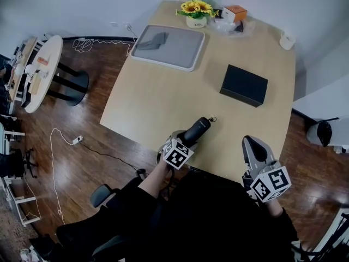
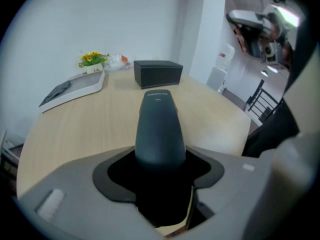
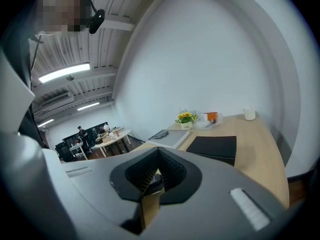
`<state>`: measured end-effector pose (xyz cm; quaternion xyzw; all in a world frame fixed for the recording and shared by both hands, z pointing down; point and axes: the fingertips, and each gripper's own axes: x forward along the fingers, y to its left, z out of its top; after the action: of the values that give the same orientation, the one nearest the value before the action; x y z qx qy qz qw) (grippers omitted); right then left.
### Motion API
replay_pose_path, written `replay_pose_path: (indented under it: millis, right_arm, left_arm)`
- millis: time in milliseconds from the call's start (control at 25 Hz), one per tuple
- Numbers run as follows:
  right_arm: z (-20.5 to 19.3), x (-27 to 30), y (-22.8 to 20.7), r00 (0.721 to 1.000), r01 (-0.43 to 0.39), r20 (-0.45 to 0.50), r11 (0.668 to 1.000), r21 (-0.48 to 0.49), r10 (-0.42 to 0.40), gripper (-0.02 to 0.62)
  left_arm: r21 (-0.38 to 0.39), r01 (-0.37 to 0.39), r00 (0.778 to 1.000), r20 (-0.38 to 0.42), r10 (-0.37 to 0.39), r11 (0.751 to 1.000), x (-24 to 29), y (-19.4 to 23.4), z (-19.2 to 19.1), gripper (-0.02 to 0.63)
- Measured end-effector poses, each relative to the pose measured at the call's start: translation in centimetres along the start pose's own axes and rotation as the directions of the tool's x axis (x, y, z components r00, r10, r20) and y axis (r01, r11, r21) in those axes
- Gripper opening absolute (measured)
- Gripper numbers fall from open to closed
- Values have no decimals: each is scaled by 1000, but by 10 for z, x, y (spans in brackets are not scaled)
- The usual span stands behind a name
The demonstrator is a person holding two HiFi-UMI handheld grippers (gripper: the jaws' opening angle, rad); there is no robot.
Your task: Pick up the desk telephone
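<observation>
The telephone is a dark, rounded handset (image 1: 198, 127) near the front edge of the wooden table (image 1: 163, 102). My left gripper (image 1: 188, 138) is shut on its near end. In the left gripper view the handset (image 2: 159, 129) juts out from between the jaws of the left gripper (image 2: 160, 170) toward the table's far side. A thin cord end (image 1: 212, 119) shows at its tip. No telephone base is in view. My right gripper (image 1: 251, 144) hovers over the front right edge, a little apart from the handset. In its own view the right gripper (image 3: 157, 173) has its ribbed pads together with nothing between them.
A black box (image 1: 244, 85) lies right of the table's middle. A grey tray (image 1: 169, 46) with a dark cloth sits at the back left. Sunflowers in a pot (image 1: 196, 12), an orange box (image 1: 235, 12) and a white cup (image 1: 287, 40) line the far edge.
</observation>
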<state>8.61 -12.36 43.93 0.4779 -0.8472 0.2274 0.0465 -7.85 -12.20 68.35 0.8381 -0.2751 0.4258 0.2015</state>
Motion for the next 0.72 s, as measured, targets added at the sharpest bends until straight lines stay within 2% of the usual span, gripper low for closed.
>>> replay_pose_path:
  millis: [80,200,320,440,560,720]
  right_arm:
    - [1,1,-1,1000,-3,2,1000,0,3,0]
    - [3,3,1,1000,-13,7,1000,-7,13,0]
    - [8,5,3,1000,-18,18,1000,-14,18,0]
    - [14,6,4,999,-18,33,1000,-18,19,0]
    - [19,5,3,999,-15,47,1000,-17,16,0]
    - [22,4,1,999,-10,51,1000,-16,11,0]
  left_arm:
    - [-41,-22,997,75,25,999,-23,0,18,261]
    - [-71,-60,981,181,72,996,-69,-1,49,261]
    - [-66,-97,951,289,112,993,-118,-6,80,262]
    - [-77,-138,911,382,157,987,-163,-11,101,262]
    - [-125,-169,876,436,207,978,-197,-15,107,262]
    - [-185,-184,847,468,251,965,-226,-21,102,262]
